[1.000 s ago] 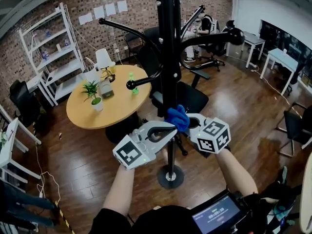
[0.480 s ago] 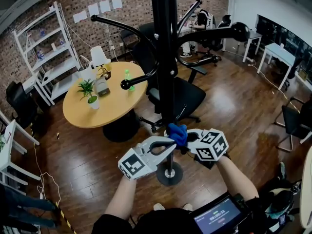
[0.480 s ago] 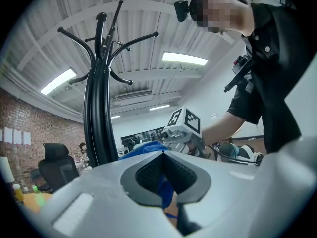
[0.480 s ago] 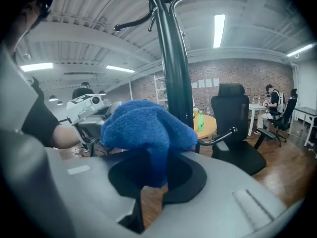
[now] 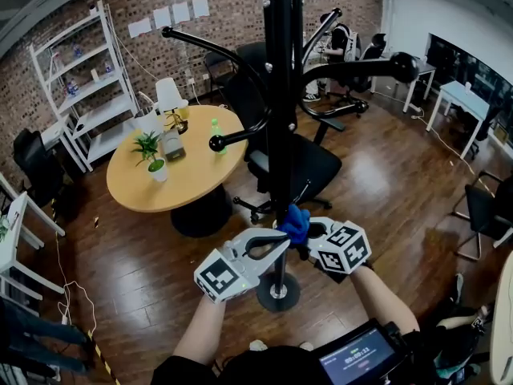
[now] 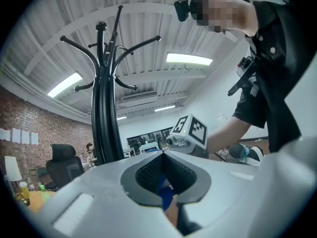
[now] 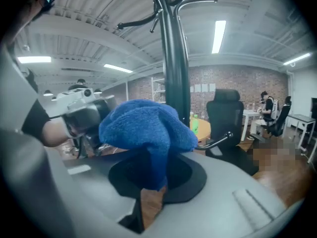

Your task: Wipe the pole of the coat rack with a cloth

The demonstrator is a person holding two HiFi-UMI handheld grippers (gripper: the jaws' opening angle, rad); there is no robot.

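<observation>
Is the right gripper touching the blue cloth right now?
Touching. The right gripper view shows the right gripper with its jaws shut on the blue cloth, which bunches up above them.

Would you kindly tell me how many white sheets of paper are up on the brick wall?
4 sheets, in one row on the brick wall between the white shelf and the coat rack pole: leftmost, second, third, rightmost. The pole may hide others.
</observation>
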